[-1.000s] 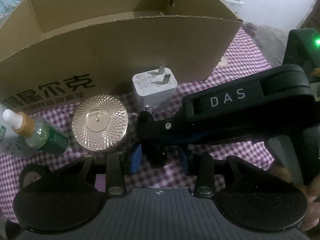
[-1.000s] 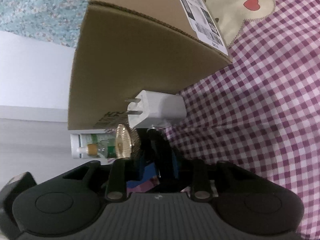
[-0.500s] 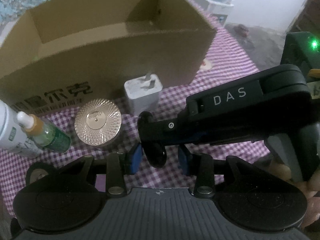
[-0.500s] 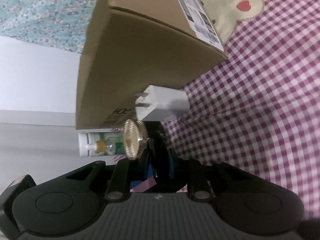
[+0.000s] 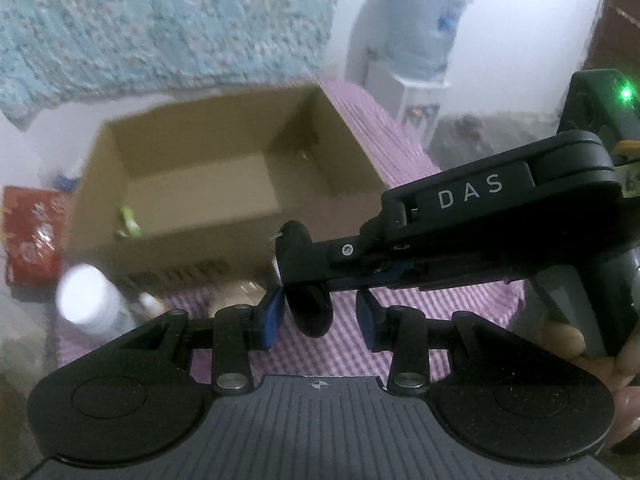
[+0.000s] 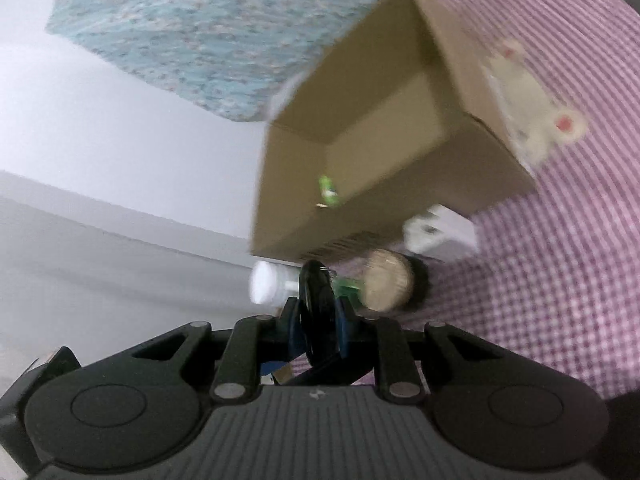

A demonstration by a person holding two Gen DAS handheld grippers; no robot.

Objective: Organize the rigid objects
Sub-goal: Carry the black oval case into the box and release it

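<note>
Open box top, crowded strip in front of it

The cardboard box (image 5: 224,184) stands open at 12 o'clock, its floor bare but for a small green item (image 5: 130,220) at 10 o'clock inside. Its near wall fronts a clutter at 9 o'clock: white bottle (image 5: 90,300), dropper bottle (image 6: 348,286), gold round case (image 6: 386,286), with the white charger (image 6: 440,232) against the wall. The right gripper (image 5: 304,276) crosses from 3 o'clock, blocking the centre. The checked cloth (image 6: 560,280) lies bare at 3 o'clock of the box.

printing on cardboard box (image 5: 180,276) blurred unreadable, white charger (image 6: 440,232) smeared, half-hidden behind box
</note>
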